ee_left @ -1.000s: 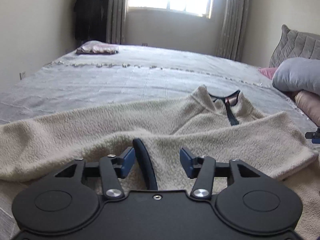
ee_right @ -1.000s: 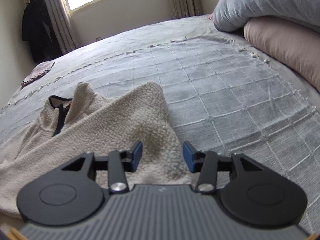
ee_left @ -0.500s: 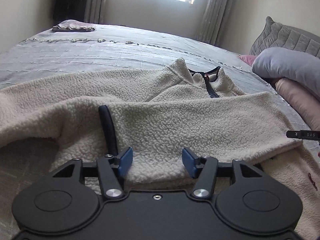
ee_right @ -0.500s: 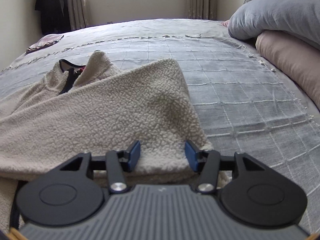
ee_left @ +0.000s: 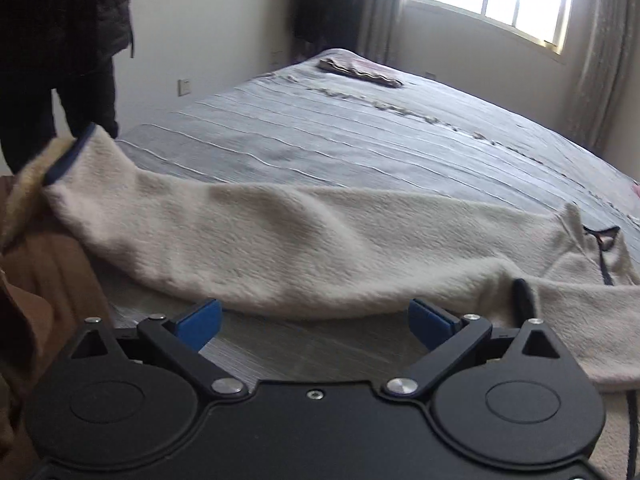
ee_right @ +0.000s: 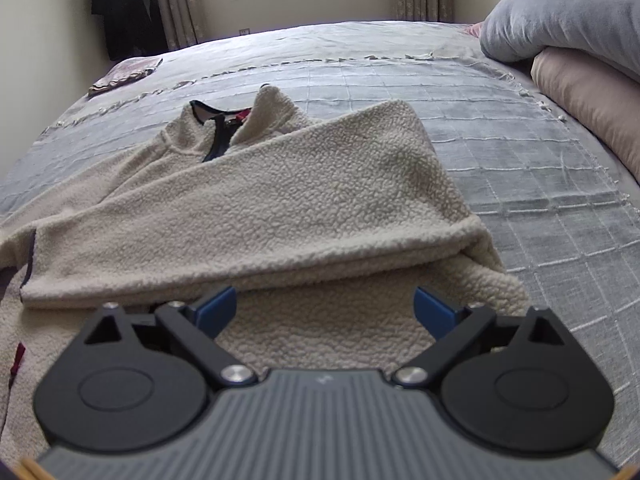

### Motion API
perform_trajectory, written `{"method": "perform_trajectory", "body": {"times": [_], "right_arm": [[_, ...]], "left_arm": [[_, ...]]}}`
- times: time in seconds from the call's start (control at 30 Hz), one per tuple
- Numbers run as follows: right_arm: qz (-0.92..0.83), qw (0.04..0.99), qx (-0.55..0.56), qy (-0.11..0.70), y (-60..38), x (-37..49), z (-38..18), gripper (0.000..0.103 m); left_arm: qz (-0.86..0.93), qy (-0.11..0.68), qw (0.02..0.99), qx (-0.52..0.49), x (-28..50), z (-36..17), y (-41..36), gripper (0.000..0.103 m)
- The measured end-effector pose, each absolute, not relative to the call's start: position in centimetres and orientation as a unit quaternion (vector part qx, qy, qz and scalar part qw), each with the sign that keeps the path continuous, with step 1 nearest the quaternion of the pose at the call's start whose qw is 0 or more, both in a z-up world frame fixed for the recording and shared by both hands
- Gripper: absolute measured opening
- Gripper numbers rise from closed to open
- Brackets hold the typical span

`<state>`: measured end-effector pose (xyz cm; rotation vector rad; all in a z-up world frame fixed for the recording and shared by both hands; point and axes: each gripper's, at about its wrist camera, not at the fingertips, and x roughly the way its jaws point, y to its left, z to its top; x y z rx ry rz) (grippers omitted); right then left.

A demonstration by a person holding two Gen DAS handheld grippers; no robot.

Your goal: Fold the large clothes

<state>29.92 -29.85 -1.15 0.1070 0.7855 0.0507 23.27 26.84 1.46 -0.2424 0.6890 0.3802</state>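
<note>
With both our left gripper (ee_left: 314,322) and right gripper (ee_right: 325,310) spread wide and holding nothing, the cream fleece (ee_right: 280,200) lies mid-frame on the bed (ee_right: 520,168), one sleeve (ee_left: 240,240) stretched leftward, likely awaiting folding inward.

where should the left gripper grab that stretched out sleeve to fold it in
Probably at the cuff, the sleeve's free end with the dark trim, hanging past the bed edge. Come from the far left with the left gripper wide open; gripping mid-sleeve would leave the end trailing.
</note>
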Motion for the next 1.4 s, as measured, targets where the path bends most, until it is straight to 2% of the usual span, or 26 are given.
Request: {"method": "perform_trajectory", "body": {"times": [0.33,0.63,0.7,0.77,0.8,0.83,0.87,1.1,1.4], "right_arm": [[0.030,0.915,0.028,0.401,-28.5,28.8,-1.5,0.099],[0.037,0.908,0.011,0.416,-27.9,28.3,-2.1,0.099],[0.040,0.908,0.006,0.416,-27.7,28.3,-2.0,0.099],[0.041,0.909,0.005,0.414,-27.6,28.3,-1.9,0.099],[0.041,0.910,0.006,0.413,-27.6,28.4,-1.8,0.099],[0.042,0.910,0.007,0.413,-27.5,28.4,-1.7,0.099],[0.044,0.910,0.007,0.412,-27.6,28.5,-1.6,0.099],[0.048,0.915,0.003,0.402,-28.2,28.6,-0.9,0.099],[0.058,0.921,0.041,0.383,-29.4,29.1,0.0,0.099]], "left_arm": [[0.287,0.334,0.889,-0.126,23.3,3.8,37.6,0.100],[0.346,0.326,0.864,-0.163,24.1,2.1,44.7,0.097],[0.353,0.322,0.864,-0.162,24.5,1.9,44.9,0.084],[0.360,0.318,0.865,-0.144,25.1,1.9,44.9,0.046],[0.363,0.314,0.866,-0.143,25.3,1.9,45.0,0.037],[0.366,0.303,0.868,-0.148,25.3,2.1,45.1,0.016],[0.370,0.292,0.869,-0.152,25.2,2.5,45.1,0.013],[0.280,0.207,0.928,-0.136,25.6,8.2,39.6,0.012],[0.081,0.139,0.975,-0.155,29.2,15.6,24.5,0.012]]}}
